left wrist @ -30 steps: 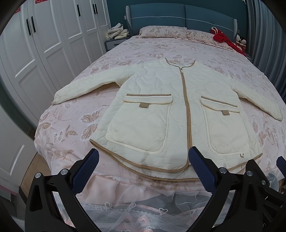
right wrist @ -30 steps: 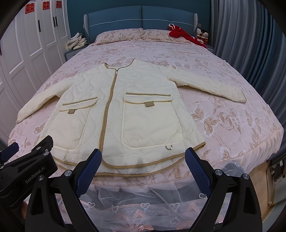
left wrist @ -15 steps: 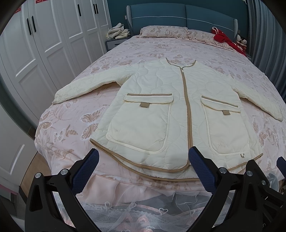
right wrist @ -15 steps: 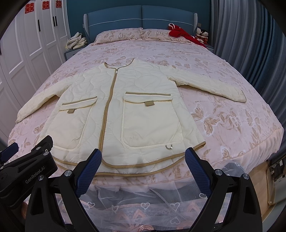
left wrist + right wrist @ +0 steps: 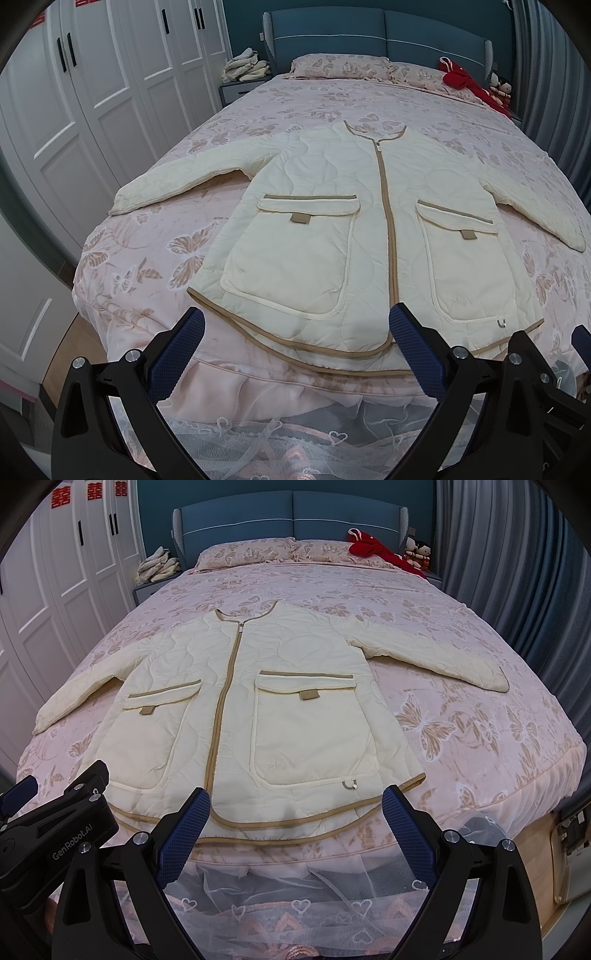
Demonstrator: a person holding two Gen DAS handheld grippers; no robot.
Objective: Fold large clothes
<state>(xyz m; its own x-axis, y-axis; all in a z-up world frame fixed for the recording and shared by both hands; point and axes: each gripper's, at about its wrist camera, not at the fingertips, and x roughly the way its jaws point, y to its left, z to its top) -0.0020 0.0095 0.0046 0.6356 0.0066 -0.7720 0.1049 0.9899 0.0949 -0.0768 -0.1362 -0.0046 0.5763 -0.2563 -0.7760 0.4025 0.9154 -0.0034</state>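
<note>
A cream quilted jacket point(image 5: 332, 206) with tan trim, a centre zip and two flap pockets lies face up and spread flat on the bed, sleeves out to both sides, hem at the near edge. It also shows in the right wrist view point(image 5: 280, 701). My left gripper point(image 5: 295, 325) is open and empty, hovering just short of the hem on the left half. My right gripper point(image 5: 295, 805) is open and empty, just short of the hem on the right half. The left gripper's body point(image 5: 55, 830) shows at lower left in the right wrist view.
The bed point(image 5: 480, 738) has a pink butterfly quilt and a lace skirt point(image 5: 295, 904) at its foot. White wardrobes point(image 5: 92, 92) stand left, blue curtains point(image 5: 517, 572) right. Pillows point(image 5: 340, 66), red clothing point(image 5: 376, 550) and a nightstand pile point(image 5: 243, 66) are at the head.
</note>
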